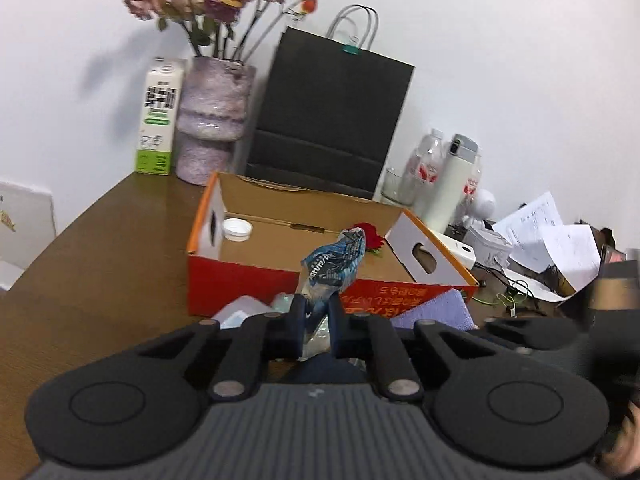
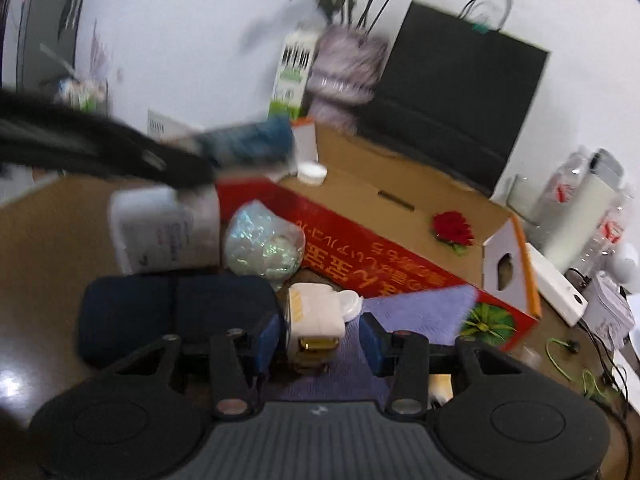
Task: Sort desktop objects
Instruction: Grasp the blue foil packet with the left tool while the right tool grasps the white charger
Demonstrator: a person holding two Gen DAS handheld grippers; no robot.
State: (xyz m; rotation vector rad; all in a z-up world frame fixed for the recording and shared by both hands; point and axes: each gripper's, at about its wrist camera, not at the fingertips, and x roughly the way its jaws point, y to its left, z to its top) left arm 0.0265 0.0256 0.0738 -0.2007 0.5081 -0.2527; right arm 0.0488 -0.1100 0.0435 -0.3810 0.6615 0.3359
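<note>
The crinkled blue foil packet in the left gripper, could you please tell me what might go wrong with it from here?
1. The left gripper pinches only the lower end of the crinkled blue foil packet; the slick wrapper could slip out short of the orange cardboard box.
2. The open right gripper straddles a white and gold object close by, so the two grippers might collide.
</note>
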